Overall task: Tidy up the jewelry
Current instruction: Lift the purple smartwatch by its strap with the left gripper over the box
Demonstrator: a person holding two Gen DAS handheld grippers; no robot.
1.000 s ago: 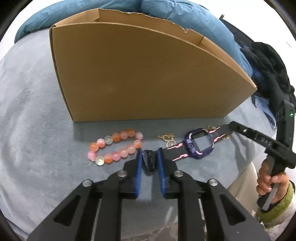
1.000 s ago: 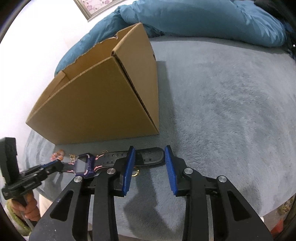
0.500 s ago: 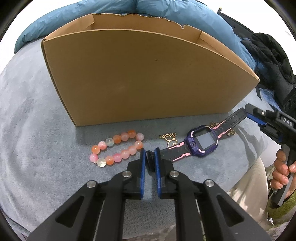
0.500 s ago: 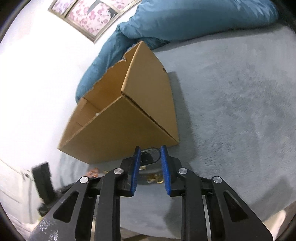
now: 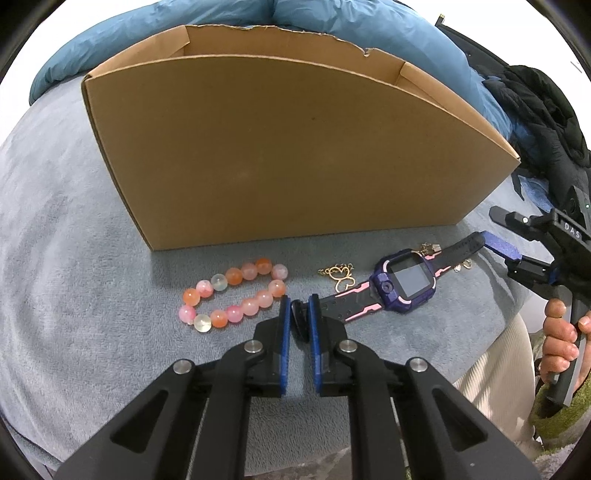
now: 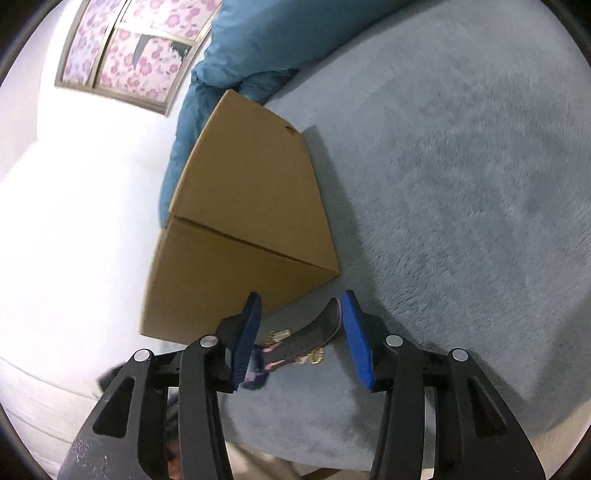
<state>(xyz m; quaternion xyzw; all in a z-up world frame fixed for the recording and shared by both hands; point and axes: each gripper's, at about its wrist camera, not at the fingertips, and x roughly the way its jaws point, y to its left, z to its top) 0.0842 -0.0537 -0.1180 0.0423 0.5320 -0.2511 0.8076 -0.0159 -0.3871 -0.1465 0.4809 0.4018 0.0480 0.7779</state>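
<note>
A purple and pink watch [image 5: 406, 282] lies flat on the grey blanket in front of a cardboard box [image 5: 288, 147]. My left gripper [image 5: 297, 301] is shut on the near end of its black strap. The right gripper [image 5: 493, 230] sits at the far strap end. In the right wrist view the right gripper [image 6: 301, 299] is tilted and its jaws are opening. The strap [image 6: 314, 332] lies between them, close to the right pad and clear of the left. A pink and orange bead bracelet [image 5: 236, 295] and a gold butterfly chain [image 5: 340, 275] lie beside the watch.
The open-topped box [image 6: 251, 229] stands just behind the jewelry. A blue duvet [image 5: 369, 29] and dark clothing [image 5: 535, 110] lie beyond it. A hand [image 5: 557, 339] holds the right gripper past the blanket's near edge. More gold chain [image 6: 314, 356] lies under the strap.
The left jaws closed onto the strap end. The right gripper moved in over the far strap end, narrowed around it, then rolled and widened again.
</note>
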